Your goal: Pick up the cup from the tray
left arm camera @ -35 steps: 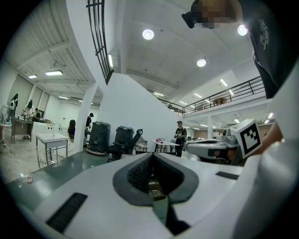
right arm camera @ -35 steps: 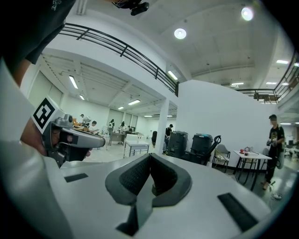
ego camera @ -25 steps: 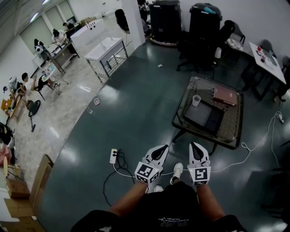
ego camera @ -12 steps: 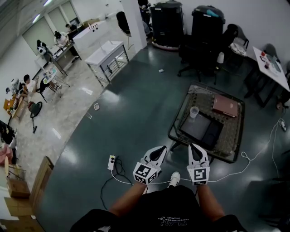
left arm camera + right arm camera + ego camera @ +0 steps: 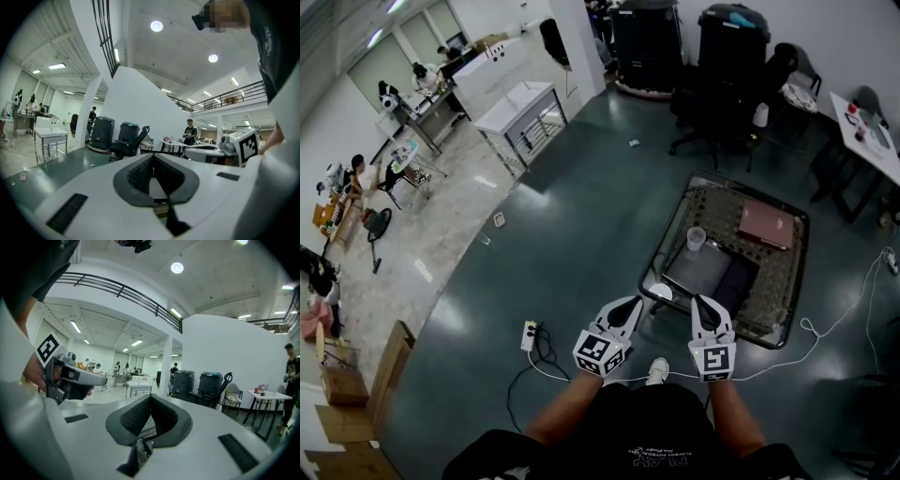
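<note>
Translucent plastic cup (image 5: 696,238) stands upright right of frame centre, long axis vertical, mouth up. It sits at the upper-left corner of the dark flat tray (image 5: 719,278) on the low glass-topped table (image 5: 780,274). My left gripper (image 5: 630,306) and right gripper (image 5: 701,306), lower centre: jaws together, nothing held.

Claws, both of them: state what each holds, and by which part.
Nothing is held. The left claw and right claw are both shut and empty; the cup stands apart from them on the table.
</note>
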`<state>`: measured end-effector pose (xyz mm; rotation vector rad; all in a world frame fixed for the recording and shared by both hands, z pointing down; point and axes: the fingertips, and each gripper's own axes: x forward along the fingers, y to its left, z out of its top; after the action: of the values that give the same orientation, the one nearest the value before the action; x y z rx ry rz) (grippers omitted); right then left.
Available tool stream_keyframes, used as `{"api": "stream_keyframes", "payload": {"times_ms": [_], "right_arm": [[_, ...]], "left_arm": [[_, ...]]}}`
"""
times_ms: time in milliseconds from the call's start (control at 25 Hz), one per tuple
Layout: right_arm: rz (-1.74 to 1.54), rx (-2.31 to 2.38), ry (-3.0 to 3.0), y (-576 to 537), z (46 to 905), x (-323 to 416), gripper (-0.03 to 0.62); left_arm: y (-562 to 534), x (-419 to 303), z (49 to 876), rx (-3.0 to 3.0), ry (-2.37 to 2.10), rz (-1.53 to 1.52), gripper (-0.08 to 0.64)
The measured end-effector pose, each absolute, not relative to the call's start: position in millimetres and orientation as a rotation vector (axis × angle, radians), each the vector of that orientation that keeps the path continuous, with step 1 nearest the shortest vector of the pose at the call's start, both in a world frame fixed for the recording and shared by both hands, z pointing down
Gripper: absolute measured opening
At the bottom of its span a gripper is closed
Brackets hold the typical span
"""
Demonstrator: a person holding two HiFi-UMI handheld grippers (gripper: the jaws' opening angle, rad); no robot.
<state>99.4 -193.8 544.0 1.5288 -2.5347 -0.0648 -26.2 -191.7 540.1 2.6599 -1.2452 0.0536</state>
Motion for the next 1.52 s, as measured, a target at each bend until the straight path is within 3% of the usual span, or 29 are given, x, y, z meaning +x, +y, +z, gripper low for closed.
{"api": "stream_keyframes", "payload": {"times_ms": [1520], "right_arm": [[0.039, 1.625, -2.435, -347, 575, 100, 0.009]], "left_arm": [[-346, -27, 558, 2.722, -1.141, 0.154, 0.009]]}}
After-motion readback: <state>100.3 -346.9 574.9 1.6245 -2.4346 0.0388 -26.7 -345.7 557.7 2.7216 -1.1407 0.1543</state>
